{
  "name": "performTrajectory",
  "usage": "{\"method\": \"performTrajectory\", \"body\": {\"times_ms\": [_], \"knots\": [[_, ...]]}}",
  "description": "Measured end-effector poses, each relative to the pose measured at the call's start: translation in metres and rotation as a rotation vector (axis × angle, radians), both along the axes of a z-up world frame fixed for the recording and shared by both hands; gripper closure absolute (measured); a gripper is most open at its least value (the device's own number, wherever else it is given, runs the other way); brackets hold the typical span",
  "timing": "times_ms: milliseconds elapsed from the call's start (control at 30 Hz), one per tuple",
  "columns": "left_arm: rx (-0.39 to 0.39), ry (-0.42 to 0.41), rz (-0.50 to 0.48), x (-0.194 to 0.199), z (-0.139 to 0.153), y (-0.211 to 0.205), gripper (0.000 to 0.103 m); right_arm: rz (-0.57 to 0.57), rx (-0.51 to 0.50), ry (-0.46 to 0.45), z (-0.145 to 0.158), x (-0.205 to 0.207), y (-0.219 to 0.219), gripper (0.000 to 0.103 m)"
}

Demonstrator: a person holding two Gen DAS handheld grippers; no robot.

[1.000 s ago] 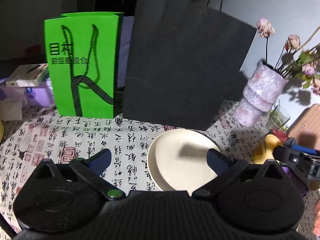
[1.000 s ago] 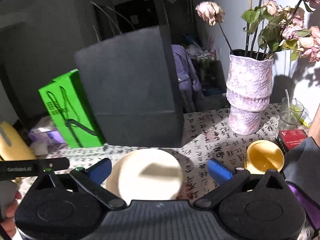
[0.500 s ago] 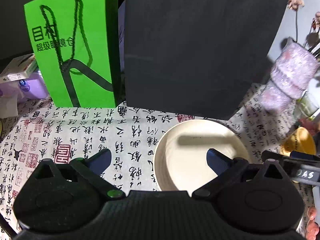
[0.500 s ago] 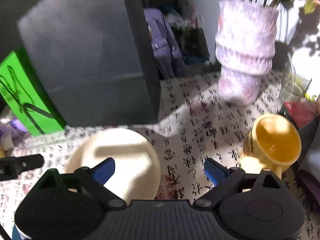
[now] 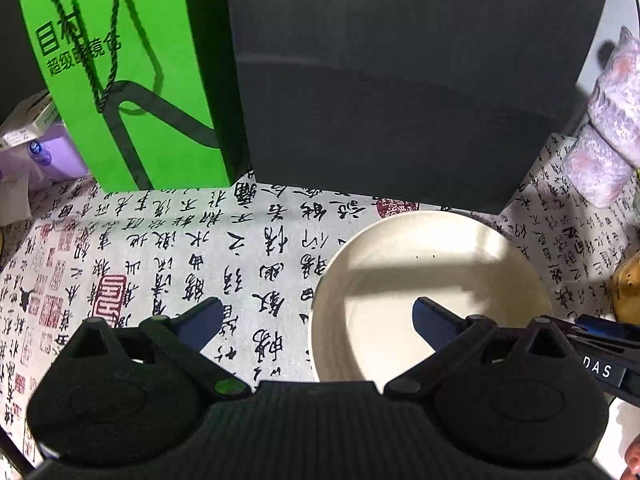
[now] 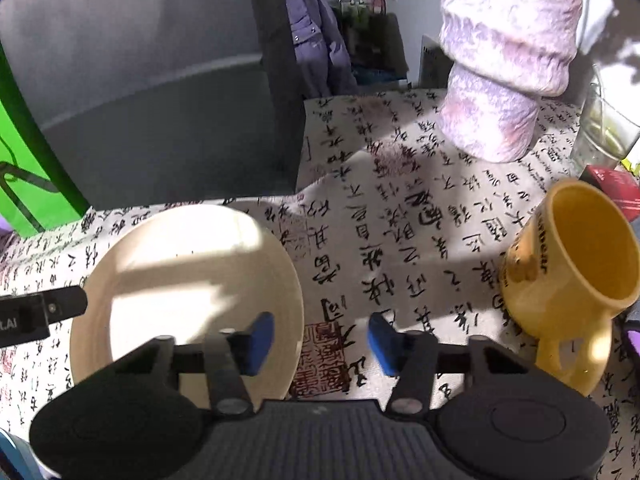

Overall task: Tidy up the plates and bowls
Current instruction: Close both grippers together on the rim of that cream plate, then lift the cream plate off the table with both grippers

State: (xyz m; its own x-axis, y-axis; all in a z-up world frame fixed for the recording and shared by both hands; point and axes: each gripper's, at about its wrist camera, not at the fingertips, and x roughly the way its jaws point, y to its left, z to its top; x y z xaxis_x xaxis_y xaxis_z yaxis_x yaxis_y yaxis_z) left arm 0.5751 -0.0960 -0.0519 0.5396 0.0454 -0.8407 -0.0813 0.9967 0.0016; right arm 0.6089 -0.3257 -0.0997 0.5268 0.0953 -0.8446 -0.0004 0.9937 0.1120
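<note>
Within the last second both tools had been brought lower and closer to the cream plate on the worktop. The right tool, half-narrowed, straddled its right rim; the left tool, wide open, straddled its left rim, seemingly without contact. A two-sided lift appeared imminent.

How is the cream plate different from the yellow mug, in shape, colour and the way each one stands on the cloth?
The cream plate is wide and shallow; the yellow mug is tall and deep. The plate is plain, pale cream; the mug is bright yellow with dark lettering and a handle. The right gripper has one finger over the plate's rim, while the mug stands apart from it. Both rest open side up on the calligraphy cloth.
</note>
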Motion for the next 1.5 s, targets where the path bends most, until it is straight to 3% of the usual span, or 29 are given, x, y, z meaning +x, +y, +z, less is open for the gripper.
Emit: {"method": "performTrajectory", "body": {"times_ms": [100,267,533,633,733,1500], "knots": [[-0.003,0.012,0.002,0.002,-0.005,0.001,0.006,-0.005,0.014,0.011,-0.006,0.000,0.000,0.061],[0.012,0.038,-0.010,0.004,-0.016,0.000,0.028,-0.017,0.037,0.006,-0.012,0.000,0.000,0.062],[0.006,0.092,-0.005,0.009,-0.030,0.000,0.059,-0.008,0.075,-0.006,-0.017,-0.001,0.002,0.081],[0.004,0.108,-0.002,0.010,-0.034,0.001,0.078,-0.002,0.091,-0.015,-0.018,-0.002,0.004,0.088],[-0.007,0.098,-0.017,0.008,-0.035,-0.001,0.087,-0.002,0.096,-0.031,-0.018,-0.003,0.005,0.092],[0.012,0.036,0.011,0.002,-0.027,-0.003,0.093,-0.002,0.096,-0.118,-0.009,-0.012,0.004,0.096]]}}
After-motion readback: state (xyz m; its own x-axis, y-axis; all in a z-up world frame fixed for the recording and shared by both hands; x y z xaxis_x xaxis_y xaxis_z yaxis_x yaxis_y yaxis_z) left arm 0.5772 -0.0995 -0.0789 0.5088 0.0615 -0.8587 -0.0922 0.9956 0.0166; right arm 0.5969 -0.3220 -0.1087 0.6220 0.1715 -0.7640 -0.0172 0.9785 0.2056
